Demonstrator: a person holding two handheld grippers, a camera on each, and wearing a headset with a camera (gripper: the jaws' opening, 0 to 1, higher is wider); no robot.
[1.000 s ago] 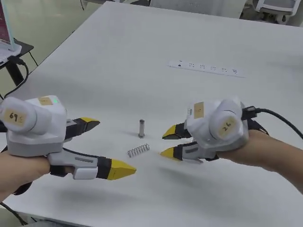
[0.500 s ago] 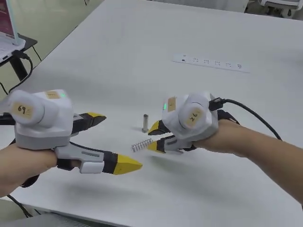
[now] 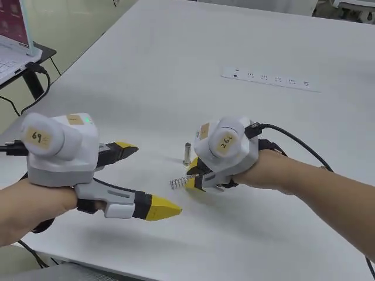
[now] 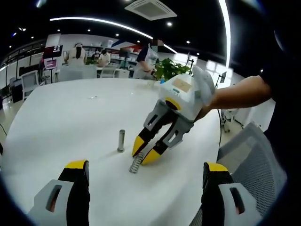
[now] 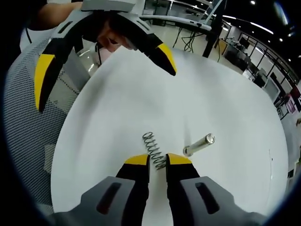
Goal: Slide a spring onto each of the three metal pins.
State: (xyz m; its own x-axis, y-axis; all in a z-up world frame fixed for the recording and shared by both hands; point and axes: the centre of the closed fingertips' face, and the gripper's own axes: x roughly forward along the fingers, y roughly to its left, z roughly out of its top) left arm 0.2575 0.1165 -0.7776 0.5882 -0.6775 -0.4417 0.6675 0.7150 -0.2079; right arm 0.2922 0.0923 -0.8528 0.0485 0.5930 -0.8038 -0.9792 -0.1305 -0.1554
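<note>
My right gripper (image 5: 158,160) has its jaws drawn in narrow on the near end of the spring (image 5: 153,146); it looks pinched, with the spring lying flat on the table (image 3: 176,70). The spring's long axis runs straight out from my right tips, pointing roughly toward my left gripper (image 3: 145,177). That one hangs spread wide, holding nothing, well apart from the work. The pin (image 5: 200,143) stands upright just beside the spring, off to the right of my right jaws in the right gripper view and near the tips. So the spring is horizontal and the pin vertical. My guess is the next move needs the spring lifted and tipped so its free end faces down over the pin top. The right gripper is clearly the nearer one.
</note>
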